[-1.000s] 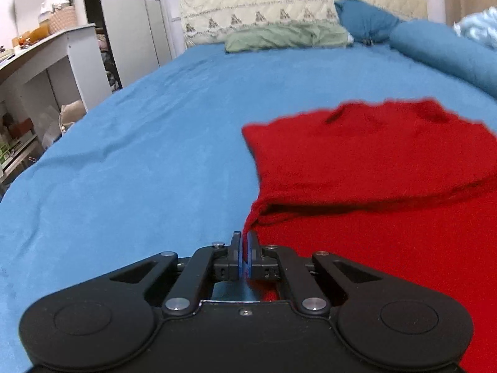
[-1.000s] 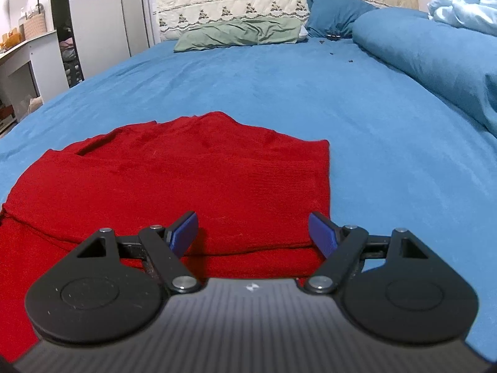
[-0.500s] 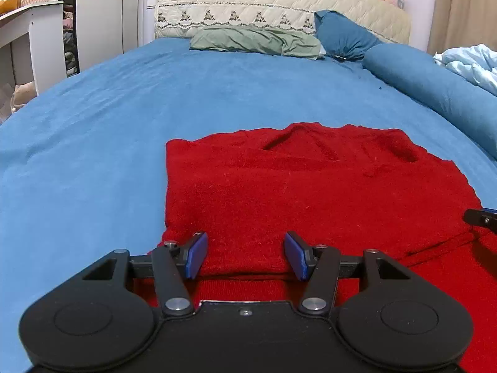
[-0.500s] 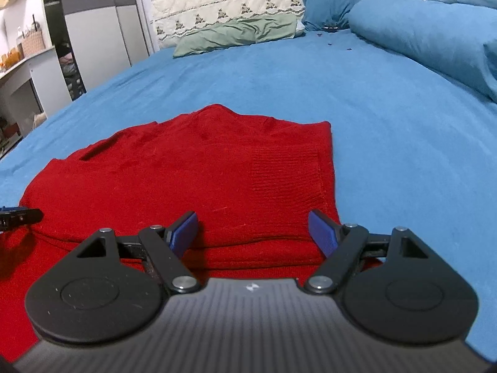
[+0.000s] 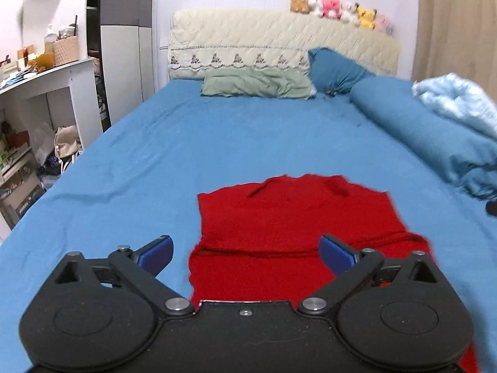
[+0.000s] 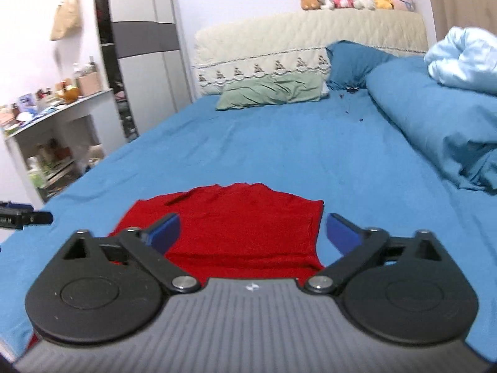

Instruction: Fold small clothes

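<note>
While both tools hang clear above the bed, the red knit garment lies flat on the blue sheet, toward the near end of the mattress and well apart from the pillows. Nothing is held. The left gripper has its jaws opening to full spread, with no cloth between the blue pads; the right gripper likewise has its jaws opening wide, and is empty.

Judged from how the cloth lies, one fold is laid: a doubled edge runs crosswise through the garment in the left wrist view, with the upper layer resting over the lower. The step in hand appears to be the release after that fold. The next move, in my judgement, calls for picking new corners — probably along one side or the near hem — and carrying them over to narrow the bundle. Both tools would need to descend again and pinch all layers together.

Materials: the garment is a soft, fuzzy knit, roughly rectangular as it now lies, with a shallow neckline dip at its far edge. It should drape and cling slightly to the sheet — a brushed, matte fabric with mild wrinkles. The right edge looks straight; the left edge steps out at the fold line.
</note>
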Demonstrator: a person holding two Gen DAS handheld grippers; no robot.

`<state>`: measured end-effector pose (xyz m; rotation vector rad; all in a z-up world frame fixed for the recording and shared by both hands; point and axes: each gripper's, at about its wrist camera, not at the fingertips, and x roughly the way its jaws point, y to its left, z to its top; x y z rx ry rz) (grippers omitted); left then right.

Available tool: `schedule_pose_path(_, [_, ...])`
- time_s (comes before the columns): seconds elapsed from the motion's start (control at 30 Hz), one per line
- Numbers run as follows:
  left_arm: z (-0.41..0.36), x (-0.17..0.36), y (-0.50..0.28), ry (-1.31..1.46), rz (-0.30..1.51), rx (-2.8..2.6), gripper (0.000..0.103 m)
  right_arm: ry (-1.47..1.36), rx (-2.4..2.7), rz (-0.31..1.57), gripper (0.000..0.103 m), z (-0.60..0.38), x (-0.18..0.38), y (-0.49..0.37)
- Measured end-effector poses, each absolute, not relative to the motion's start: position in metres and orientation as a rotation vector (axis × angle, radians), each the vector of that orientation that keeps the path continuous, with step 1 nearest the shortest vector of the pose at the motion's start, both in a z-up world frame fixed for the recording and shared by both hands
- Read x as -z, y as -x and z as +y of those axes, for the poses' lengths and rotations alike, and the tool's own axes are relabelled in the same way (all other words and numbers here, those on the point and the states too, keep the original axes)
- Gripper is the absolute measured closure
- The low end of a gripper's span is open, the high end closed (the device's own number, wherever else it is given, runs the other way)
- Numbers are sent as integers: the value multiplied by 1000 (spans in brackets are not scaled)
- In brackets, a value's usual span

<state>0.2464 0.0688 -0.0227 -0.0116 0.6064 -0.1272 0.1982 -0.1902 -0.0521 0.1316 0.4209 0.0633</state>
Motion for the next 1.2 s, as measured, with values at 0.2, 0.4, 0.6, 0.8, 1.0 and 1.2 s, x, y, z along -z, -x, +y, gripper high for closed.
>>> schedule_pose_path(0.2, [74,12,-176,34,640,135,1,-148,-64,484,0,-177,35,-112])
schedule_pose_path(0.4, [90,61,-127,102,745,142,2,-185,-21,605,0,-169,74,-58])
schedule_pose_path(0.6, [99,122,-110,132,824,98,6,-241,44,748,0,-162,133,-31])
schedule_pose_path(0.8, [114,163,-115,155,865,48,30,-306,168,831,3,-152,179,-23])
schedule_pose_path(1.0, [122,179,-113,181,871,37,39,-320,224,839,29,-146,202,-17])
schedule_pose_path(1.2, [114,183,-111,161,864,33,49,-264,211,831,58,-137,199,-17])
